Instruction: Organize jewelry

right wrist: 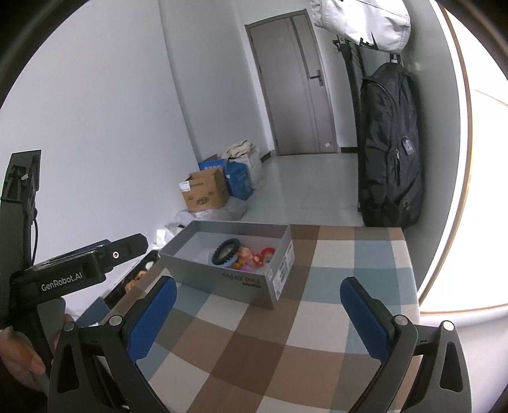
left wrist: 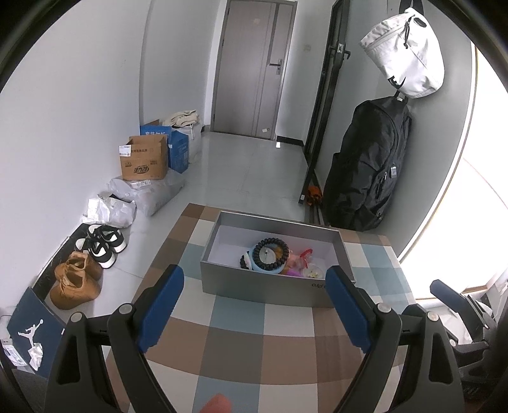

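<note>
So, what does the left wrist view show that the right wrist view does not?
Only the left wrist view shows the black-and-white sneakers, the tan shoes and the blue shoebox lid on the floor. Only the right wrist view shows the label on the box end and the left gripper's body from the side. Both show the open grey box of jewelry, with a black bead bracelet, on the checkered cloth, and the black backpack.

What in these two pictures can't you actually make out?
- Small jewelry pieces under the black bead bracelet in the grey box: overlapping and too small, both views.
- Box label print: too small, right wrist view.
- White bag: cut by the top edge, right wrist view.
- Box's right end: hidden behind the left tool, left wrist view.
</note>
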Motion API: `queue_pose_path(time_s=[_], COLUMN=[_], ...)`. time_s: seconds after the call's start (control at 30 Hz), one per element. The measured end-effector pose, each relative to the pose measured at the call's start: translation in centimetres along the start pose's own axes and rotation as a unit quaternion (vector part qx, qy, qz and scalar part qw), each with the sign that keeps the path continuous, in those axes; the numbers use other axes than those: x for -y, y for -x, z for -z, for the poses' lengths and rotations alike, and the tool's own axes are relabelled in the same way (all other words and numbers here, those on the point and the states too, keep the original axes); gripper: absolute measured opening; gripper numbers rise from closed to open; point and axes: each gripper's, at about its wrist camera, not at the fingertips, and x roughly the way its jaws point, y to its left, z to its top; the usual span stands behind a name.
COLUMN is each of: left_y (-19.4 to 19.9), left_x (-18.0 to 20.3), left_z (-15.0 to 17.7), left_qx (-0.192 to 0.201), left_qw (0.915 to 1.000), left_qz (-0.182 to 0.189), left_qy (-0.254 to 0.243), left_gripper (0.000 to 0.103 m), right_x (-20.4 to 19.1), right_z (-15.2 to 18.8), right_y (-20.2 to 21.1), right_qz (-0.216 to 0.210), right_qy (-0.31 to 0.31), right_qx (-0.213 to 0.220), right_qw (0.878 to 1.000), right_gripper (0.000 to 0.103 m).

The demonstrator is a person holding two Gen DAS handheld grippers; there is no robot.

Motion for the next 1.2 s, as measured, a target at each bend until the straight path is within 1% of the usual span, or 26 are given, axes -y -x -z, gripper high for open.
queue_pose_path(time_s=[0.2, 1.03, 1.2], left_y=[-0.34, -0.23, -0.27], left_x=[0.06, 0.26, 0.43], left_z=[0.08, 0.22, 0.22], left_qx=[-0.010, -0.007, -0.005], left_qw=[0.9999, 0.9999, 0.9998], left_qz=[0.007, 0.009, 0.014], left_qy=[-0.001, -0.008, -0.011], left_gripper=[0.088, 0.088, 0.088], right_x=[-0.13, -0.03, -0.02], right_z=[0.08, 0.34, 0.35], right_y=[-0.16, -0.25, -0.47], right_qz=[0.002, 0.007, 0.008], right_qy=[0.001, 0.002, 0.000], right_qx=[-0.003, -0.011, -0.014], right_qw=[1.000, 1.000, 1.000], right_gripper=[0.103, 0.103, 0.103])
